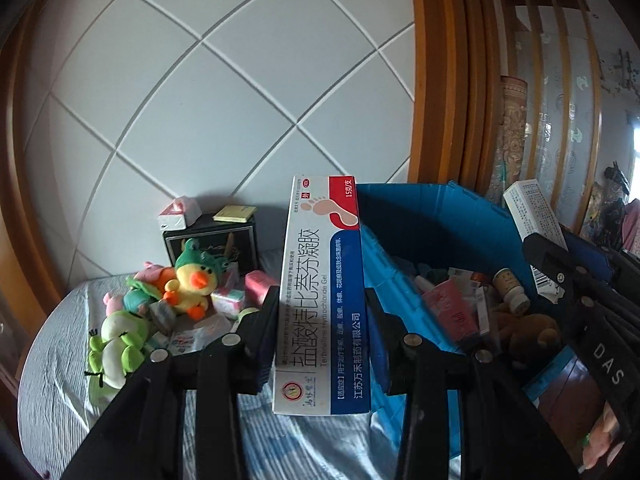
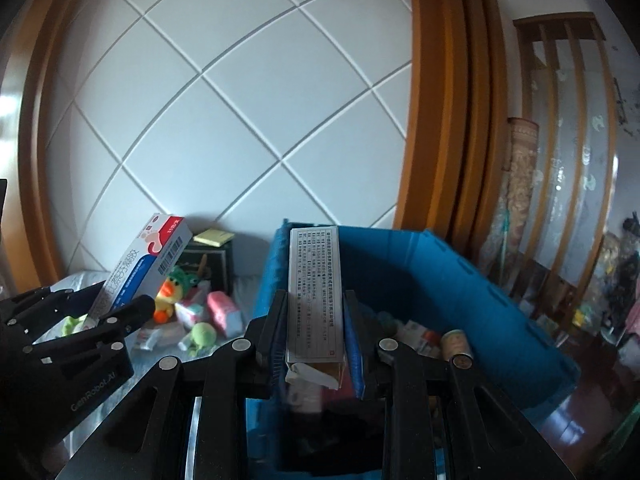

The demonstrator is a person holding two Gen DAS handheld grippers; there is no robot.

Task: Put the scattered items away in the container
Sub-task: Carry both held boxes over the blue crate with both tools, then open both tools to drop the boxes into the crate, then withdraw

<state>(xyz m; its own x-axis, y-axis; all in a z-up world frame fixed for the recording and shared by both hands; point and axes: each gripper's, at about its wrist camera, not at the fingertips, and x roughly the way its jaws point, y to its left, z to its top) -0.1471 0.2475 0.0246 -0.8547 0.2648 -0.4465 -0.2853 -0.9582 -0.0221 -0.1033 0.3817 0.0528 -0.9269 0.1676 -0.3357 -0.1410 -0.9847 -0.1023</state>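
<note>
Left hand-held gripper: closed on the long sides of a white, red and blue cardboard ointment carton, held upright, low on its length, at the near left edge of the bin.
Right hand-held gripper: closed on a grey printed cardboard medicine box, gripped on its two long sides, near end flap torn open; poised over the bin's near part.
Container: blue plastic storage bin, on the right of the bed, already holding small boxes, a small brown bottle and a brown plush toy.
Still scattered: yellow plush duck with green hood, green plush frog, pink packet and small cartons, far left on the grey striped bedsheet.
Handling, cartons: likely light and stiff along the length, but thin-walled; hard squeezing probably dents them; glossy faces may slip.
Hold point: mid-length across the narrow sides looks safest; the torn flap end is best avoided.
Handling, plush: soft, light, unbreakable; pinch at the body bulk.
Step judged: both boxes ready for release into the bin.
</note>
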